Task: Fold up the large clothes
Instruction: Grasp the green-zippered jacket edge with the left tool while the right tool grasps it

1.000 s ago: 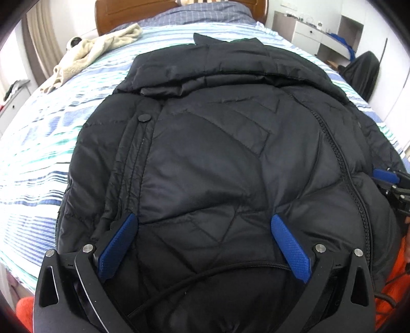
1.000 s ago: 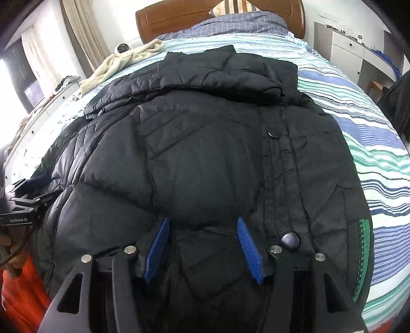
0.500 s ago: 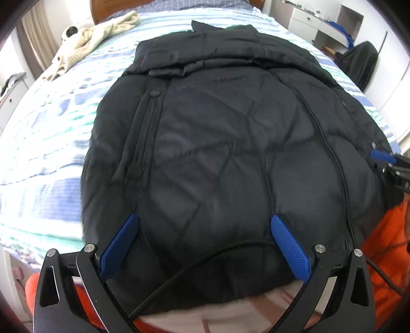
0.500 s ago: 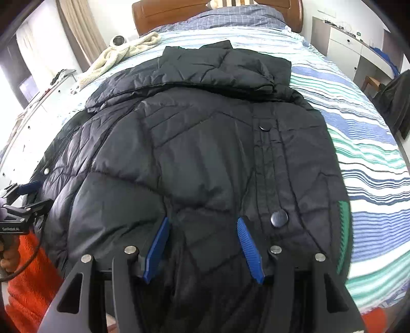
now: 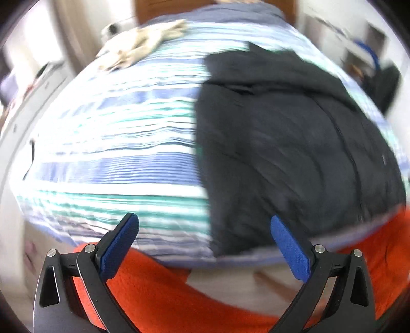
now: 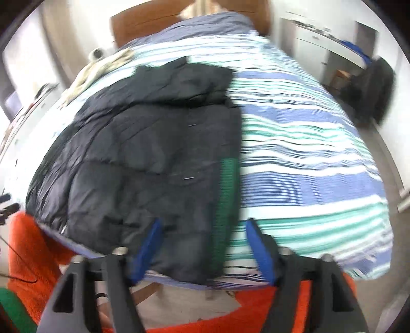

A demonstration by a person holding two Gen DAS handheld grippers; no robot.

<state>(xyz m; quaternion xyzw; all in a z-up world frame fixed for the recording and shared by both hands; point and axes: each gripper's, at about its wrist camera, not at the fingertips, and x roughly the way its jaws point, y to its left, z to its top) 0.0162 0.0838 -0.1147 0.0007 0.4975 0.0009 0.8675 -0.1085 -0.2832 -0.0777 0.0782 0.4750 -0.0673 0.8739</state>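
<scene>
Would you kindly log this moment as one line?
stage: between folds | black jacket: flat on striped bed | left gripper: jaws open, empty | right gripper: jaws opening, nothing gripped

bed: striped cover point(image 5: 115, 153), blue, green and white bands; both views blurred
headboard: brown wood point(image 6: 143, 23), far end of the bed
pillow: blue-grey check point(image 6: 205, 25), against the headboard
towel: cream, crumpled point(image 5: 143, 43), far left part of the bed
cabinet: white point(image 6: 315, 46), right of the bed
dark item: black point(image 6: 369, 89), on the floor near the cabinet, too blurred to name
orange fabric: near edge of frame point(image 5: 159, 289), below the bed's foot
</scene>
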